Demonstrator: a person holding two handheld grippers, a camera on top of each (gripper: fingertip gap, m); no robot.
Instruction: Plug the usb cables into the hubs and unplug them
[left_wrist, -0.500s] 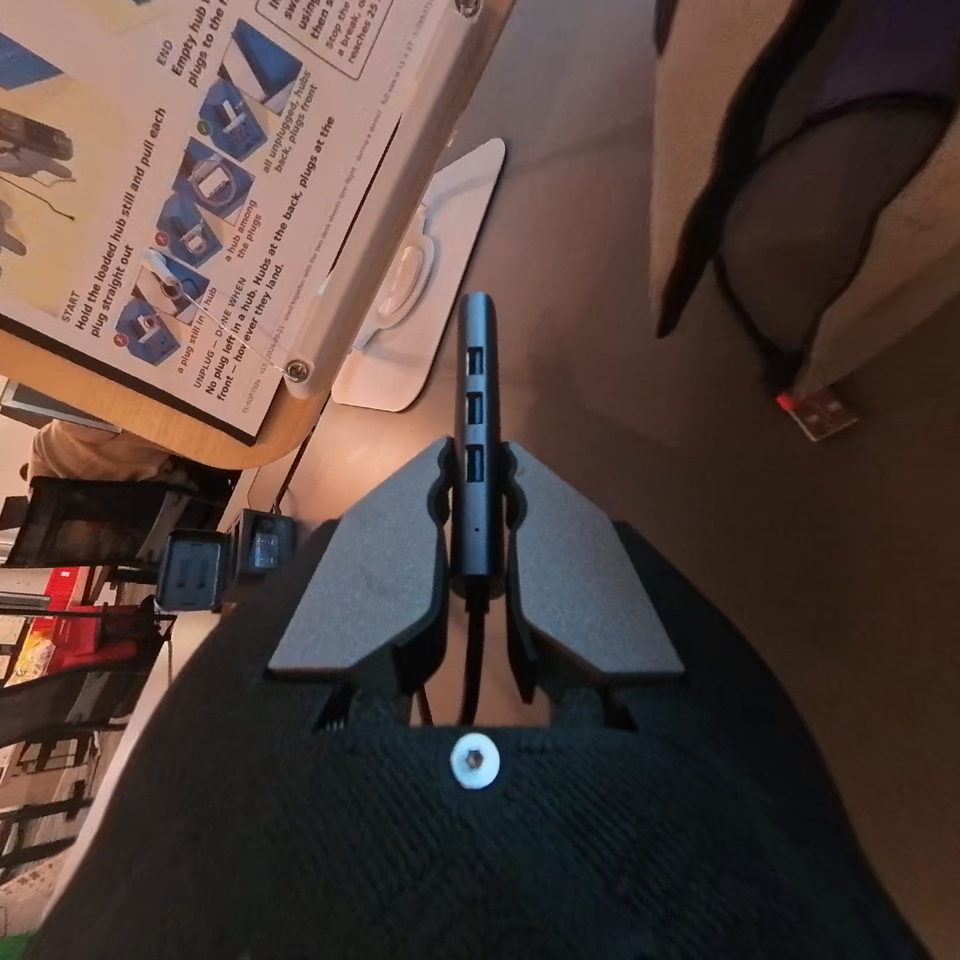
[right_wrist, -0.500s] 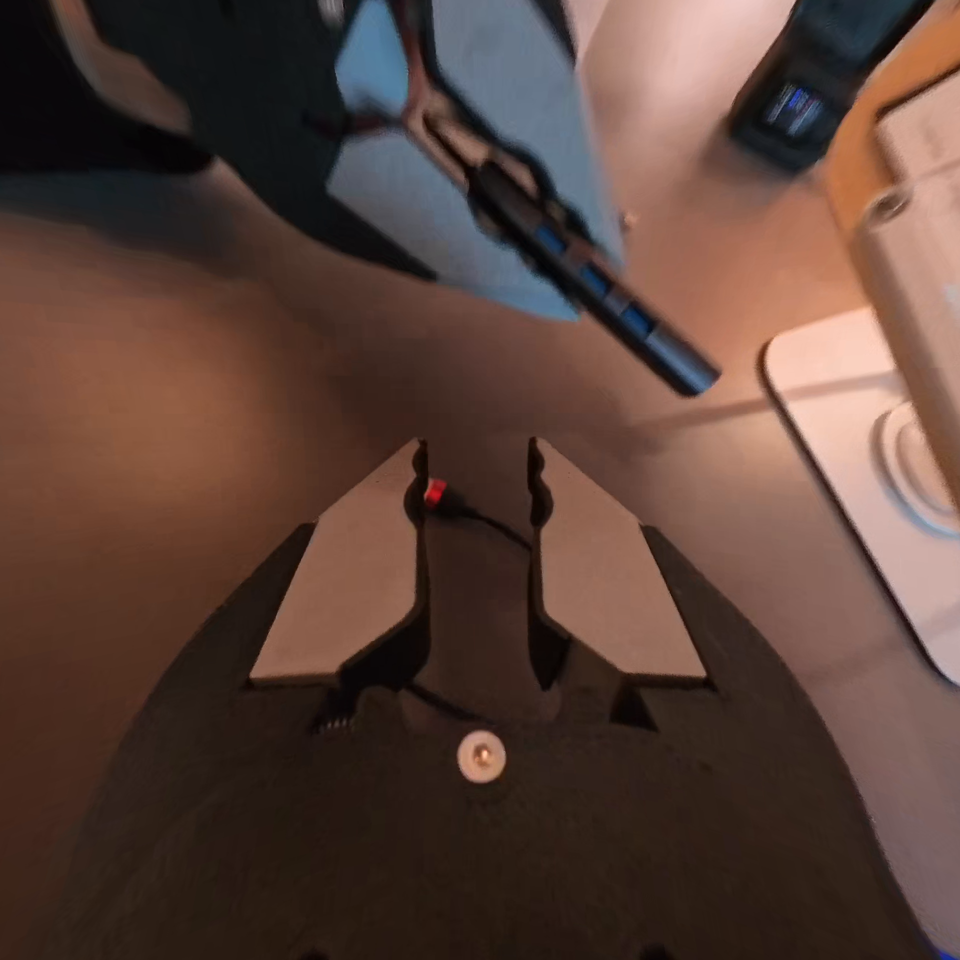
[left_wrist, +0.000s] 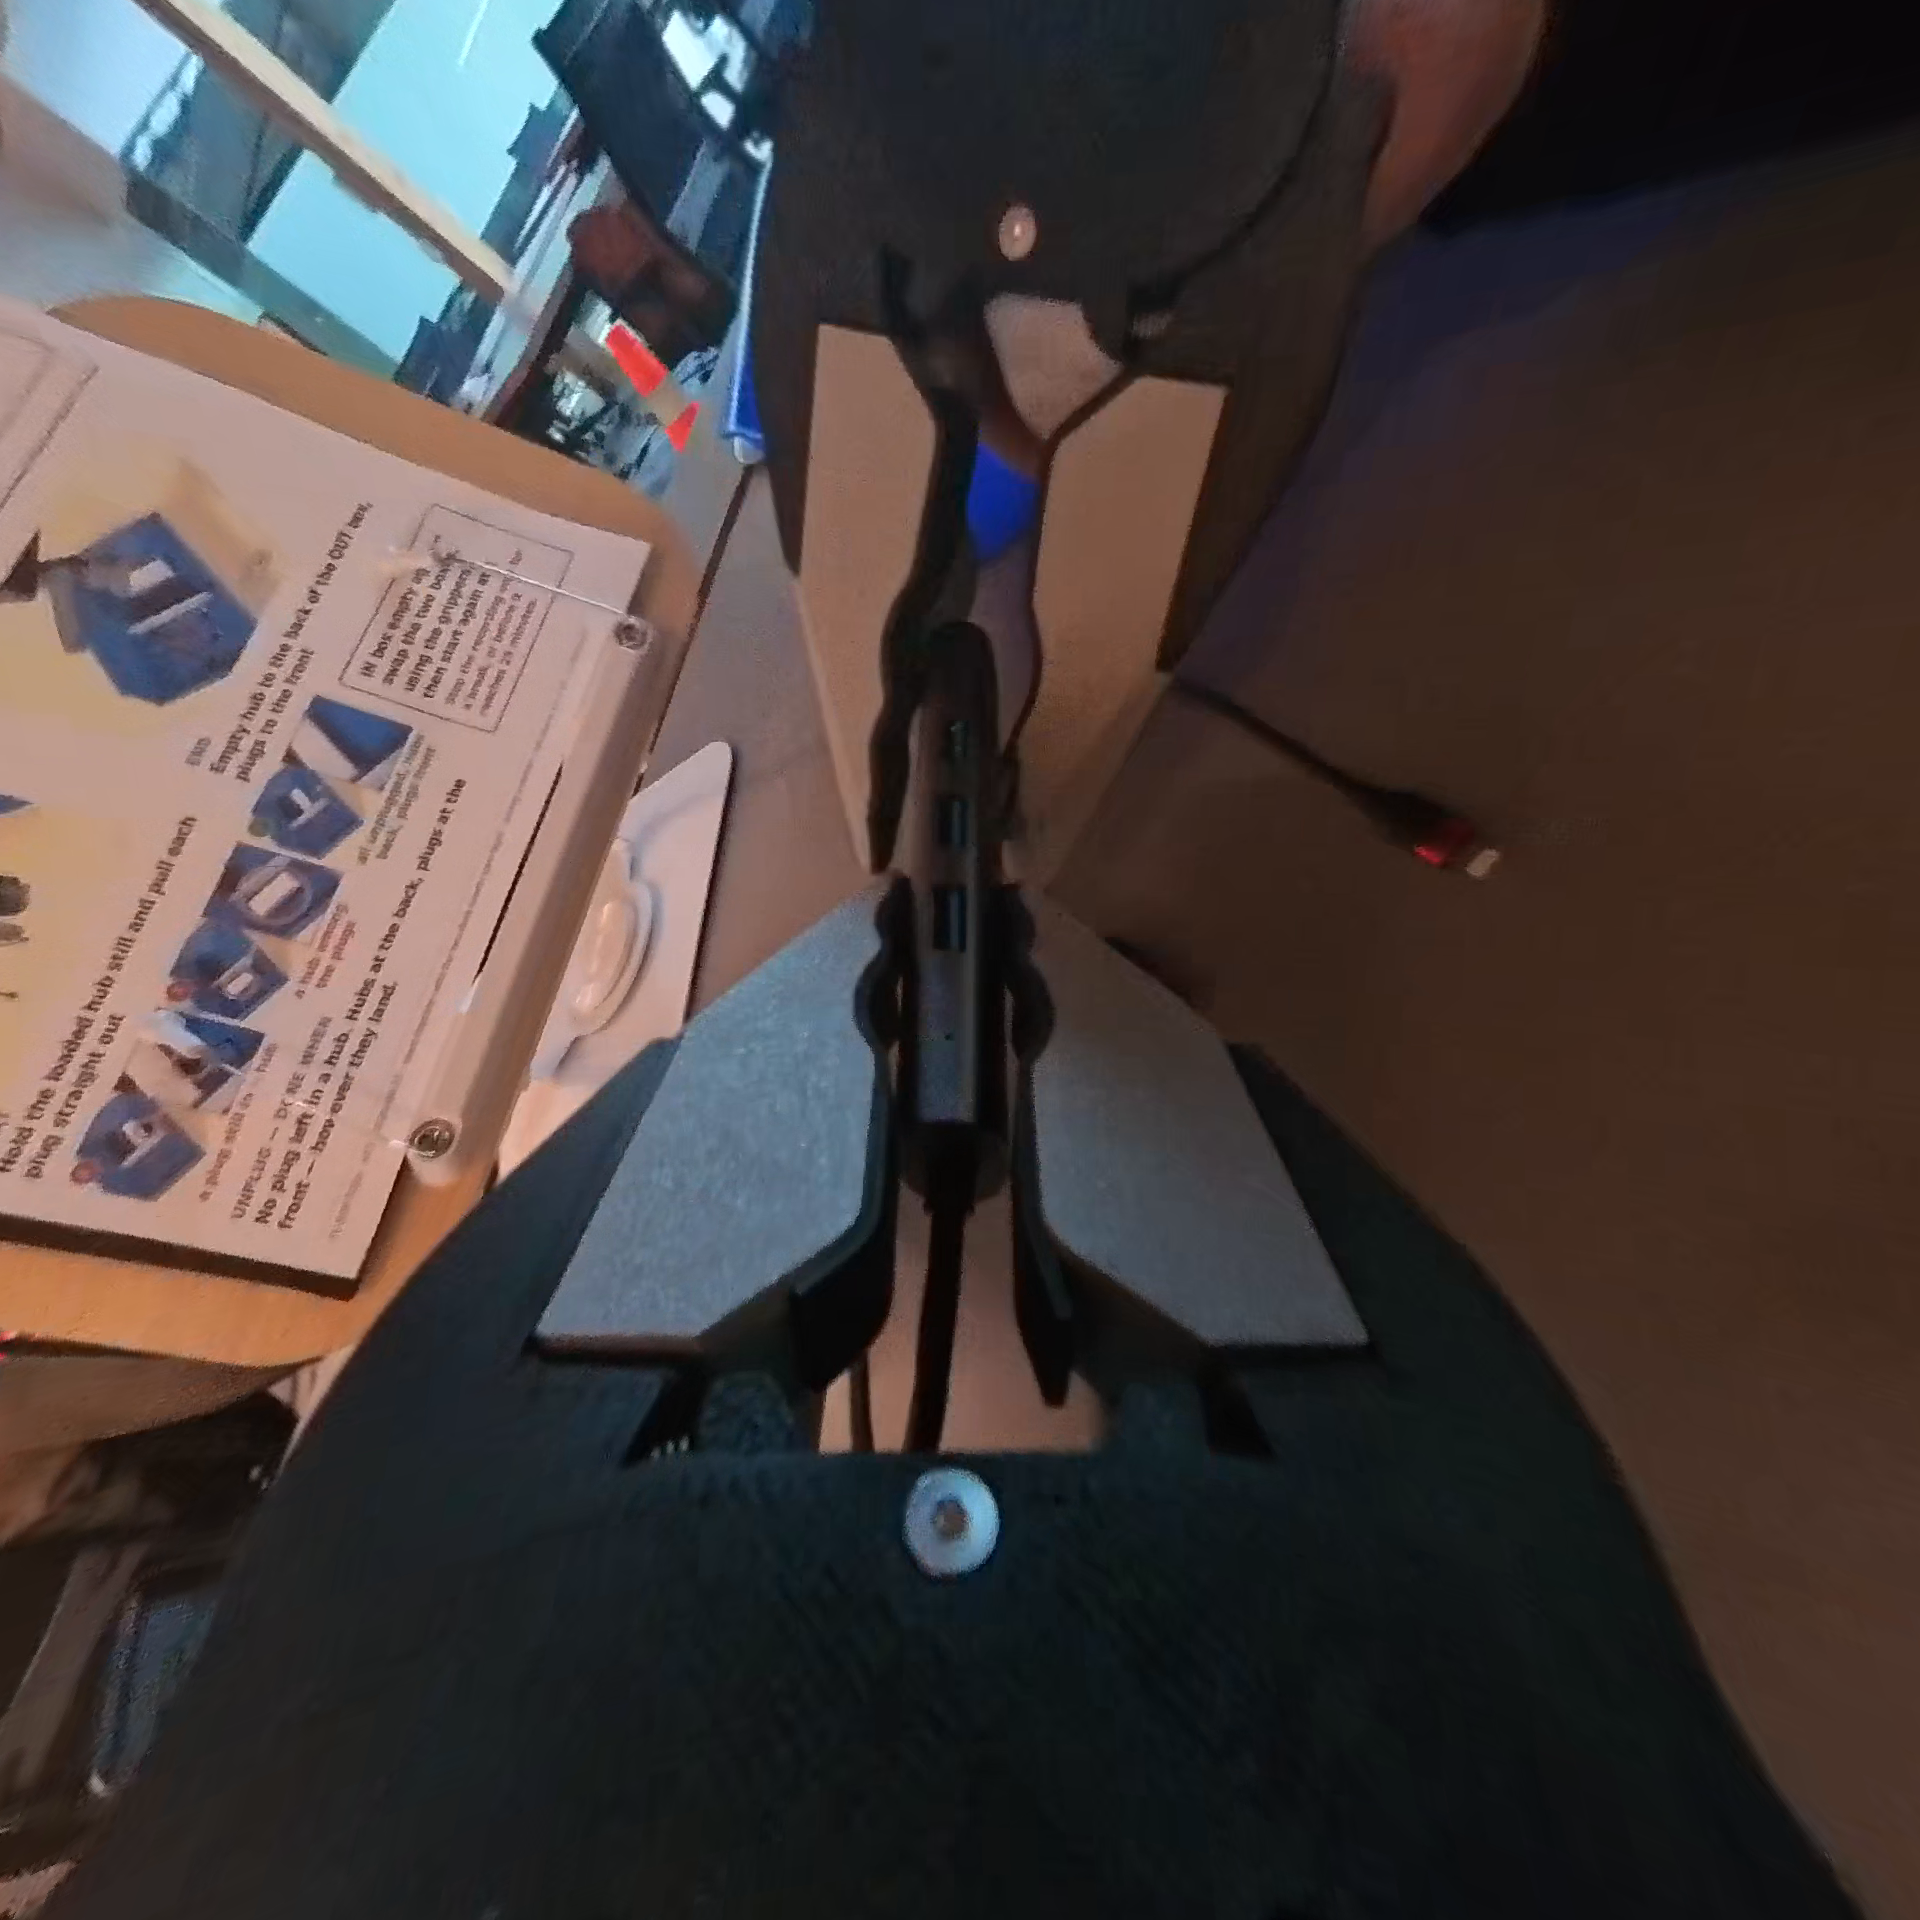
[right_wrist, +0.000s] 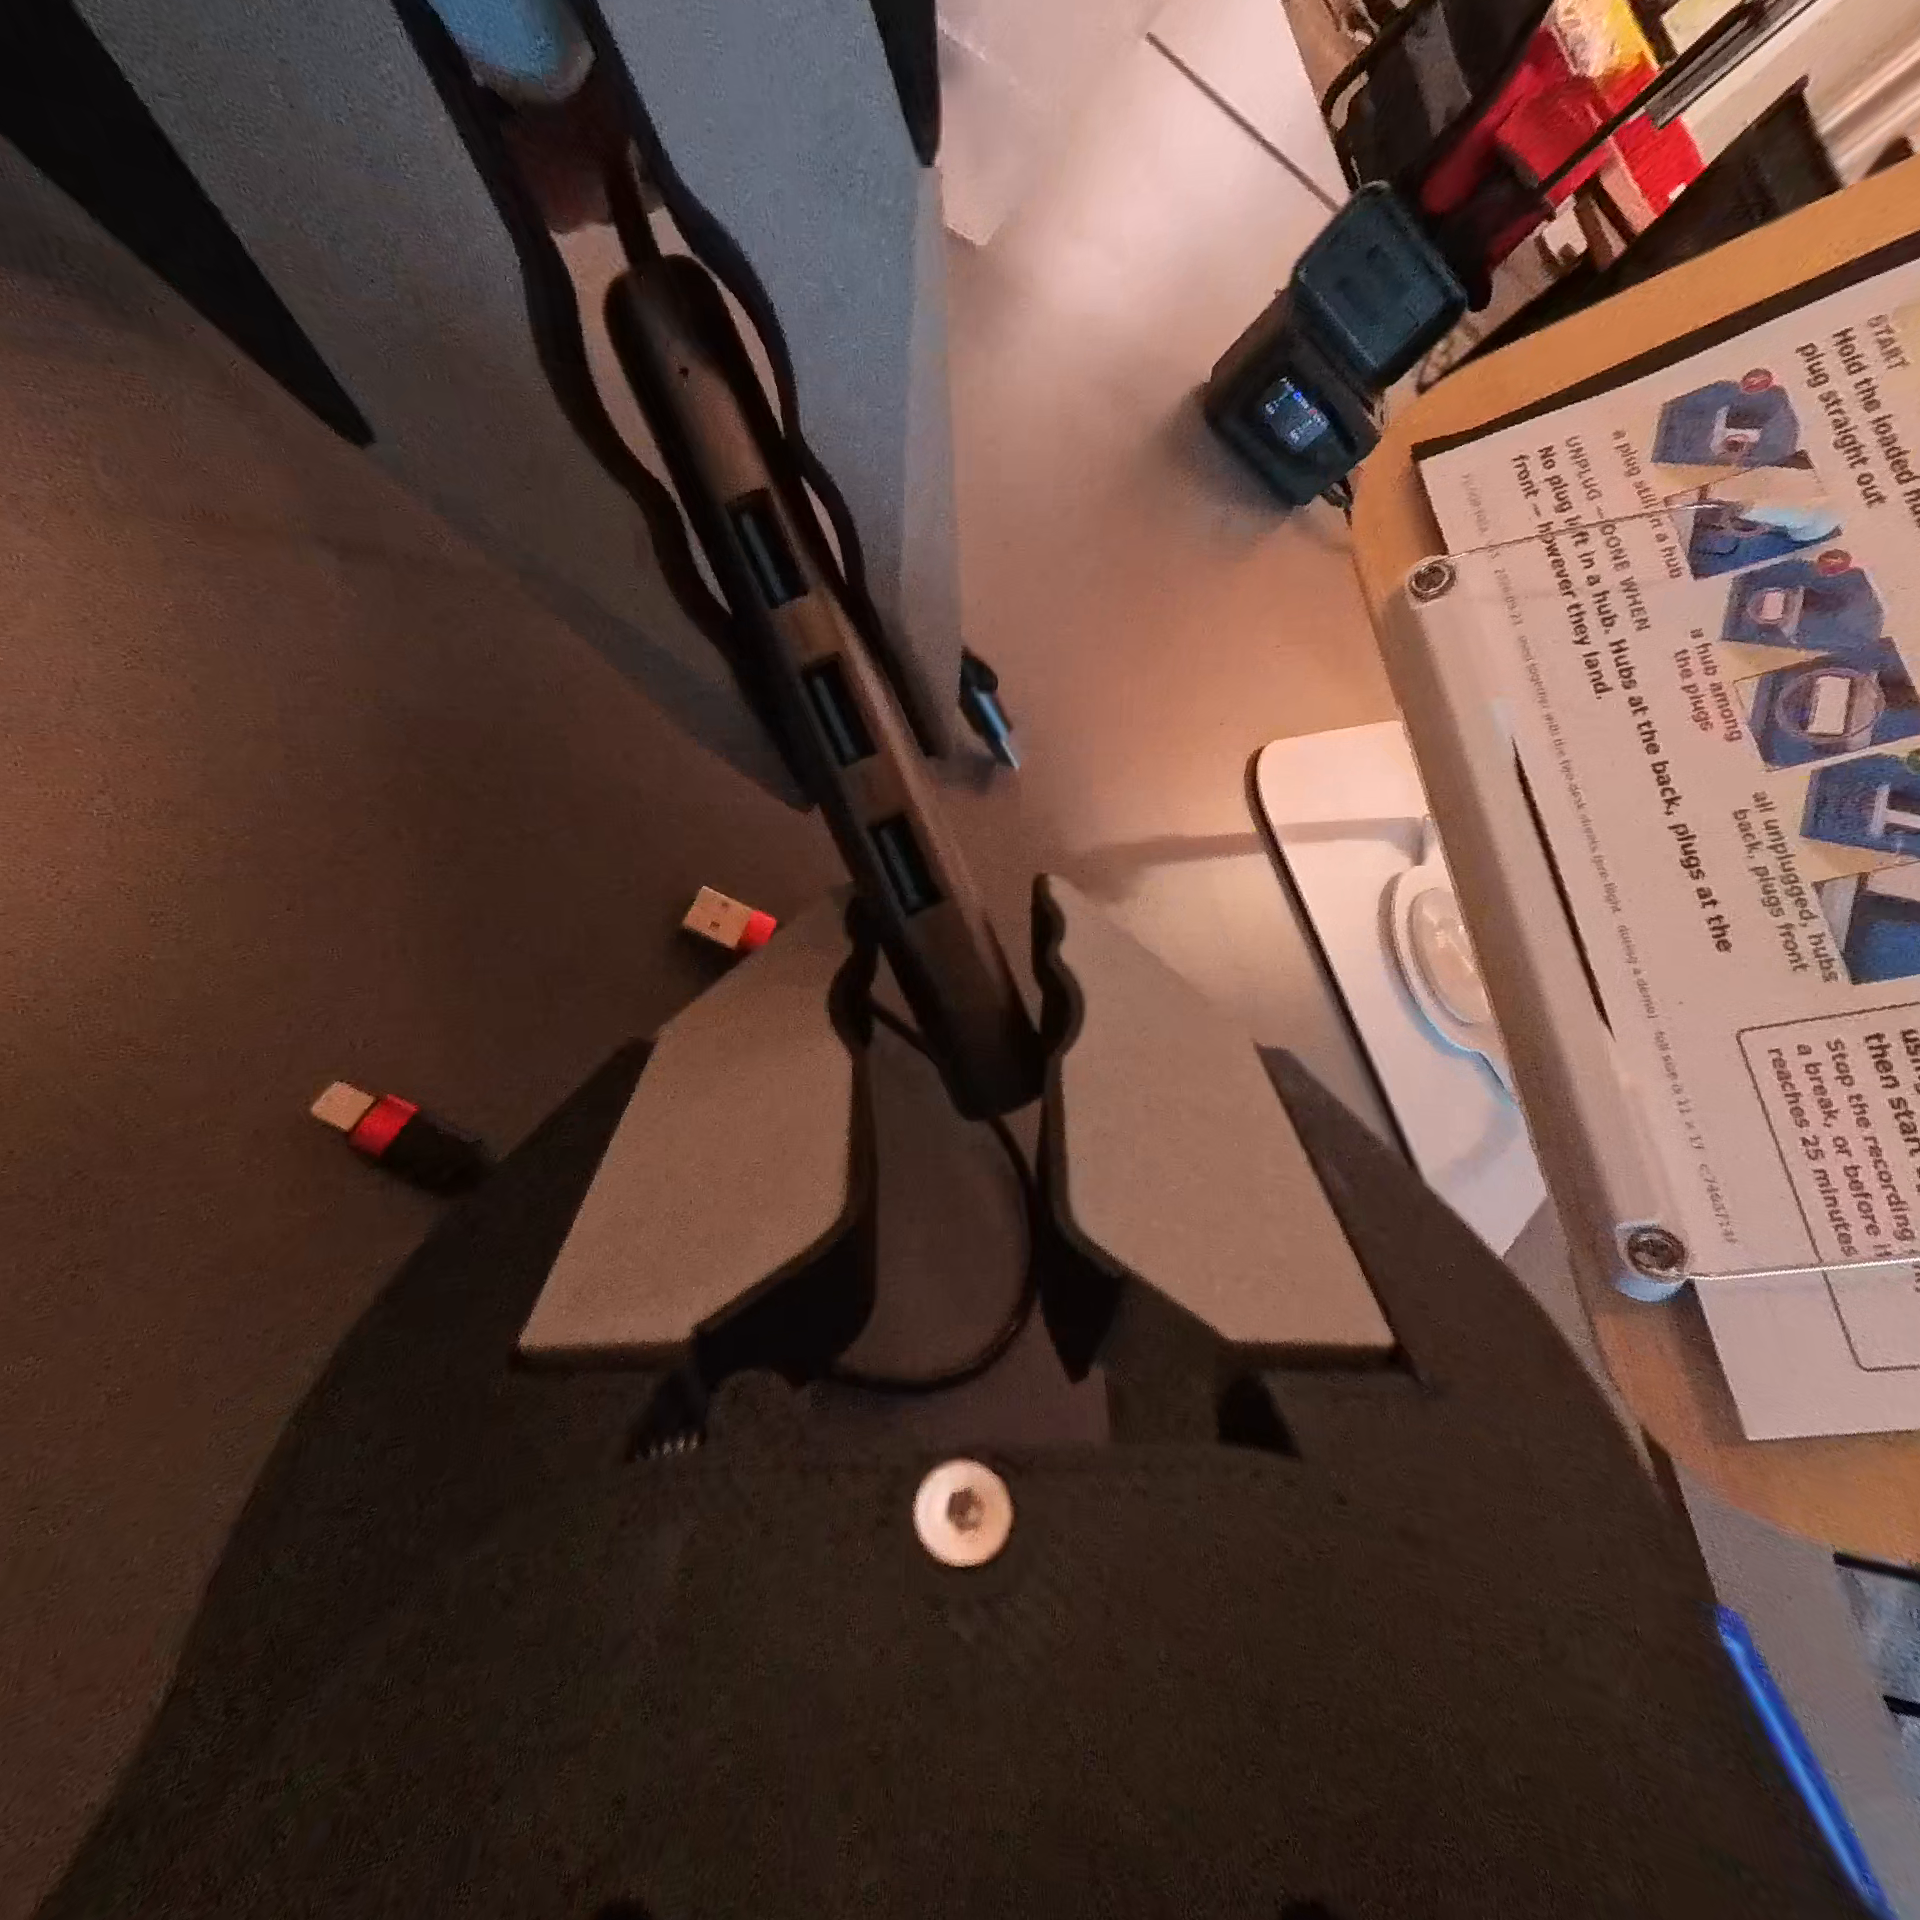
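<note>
Gripping the USB hub (left_wrist: 948, 997) near its cable end, the left gripper (left_wrist: 951, 935) has its fingers clamped on it, presumably steadying its empty ports. The right gripper (right_wrist: 951, 935) meets it head-on, fingers apart around the hub's far tip. Two red-collared USB plugs (right_wrist: 727, 920) (right_wrist: 390, 1127) lie unplugged on the desk (right_wrist: 260, 779).

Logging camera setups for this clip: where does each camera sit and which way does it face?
Left wrist view: on the left tongs, looking along the hub they clamp, toward the right tongs opposite.
Right wrist view: on the right tongs, facing back along it over the table.
Shared: hub, both tongs, printed sheet.
</note>
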